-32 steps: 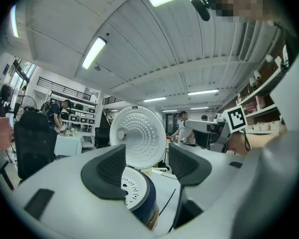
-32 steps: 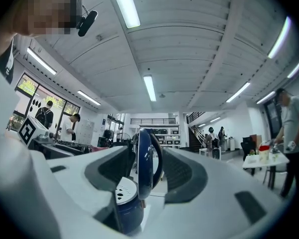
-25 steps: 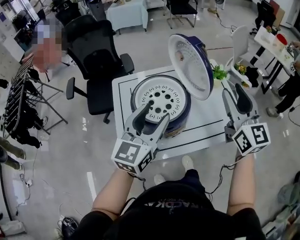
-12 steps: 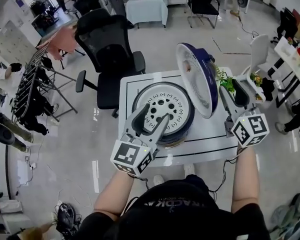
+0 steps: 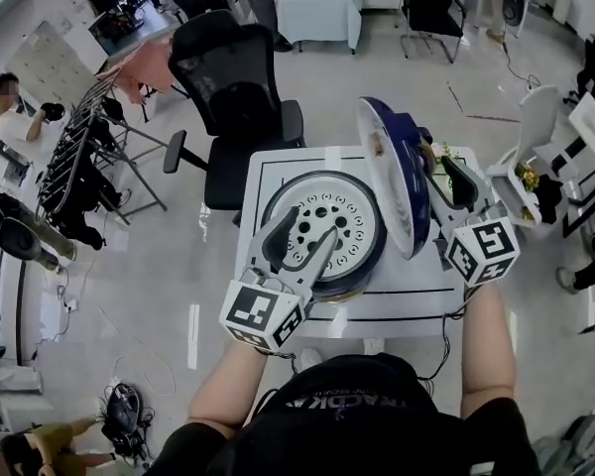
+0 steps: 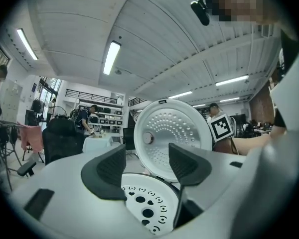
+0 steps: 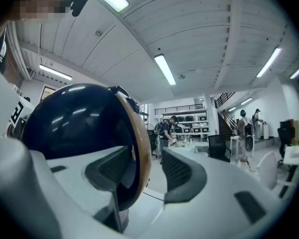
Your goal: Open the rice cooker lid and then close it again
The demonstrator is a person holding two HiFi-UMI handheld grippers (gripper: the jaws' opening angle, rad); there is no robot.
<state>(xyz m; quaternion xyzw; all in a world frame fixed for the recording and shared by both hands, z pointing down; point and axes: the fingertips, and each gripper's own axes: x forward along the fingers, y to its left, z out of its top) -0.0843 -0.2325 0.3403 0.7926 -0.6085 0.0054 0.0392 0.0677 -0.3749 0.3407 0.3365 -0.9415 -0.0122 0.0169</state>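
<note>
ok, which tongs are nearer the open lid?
Right. The right tongs, open, are right beside the lid's blue outer side; the left tongs are over the cooker's front, apart from the lid.

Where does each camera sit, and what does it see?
Head view: on the person's head, looking down at the rice cooker; left gripper, right gripper, forearms show.
Left gripper view: on it, facing the lid, white side; open jaws show.
Right gripper view: on it, facing the lid, blue side; open jaws show.
Both gripper views share the lid.
</note>
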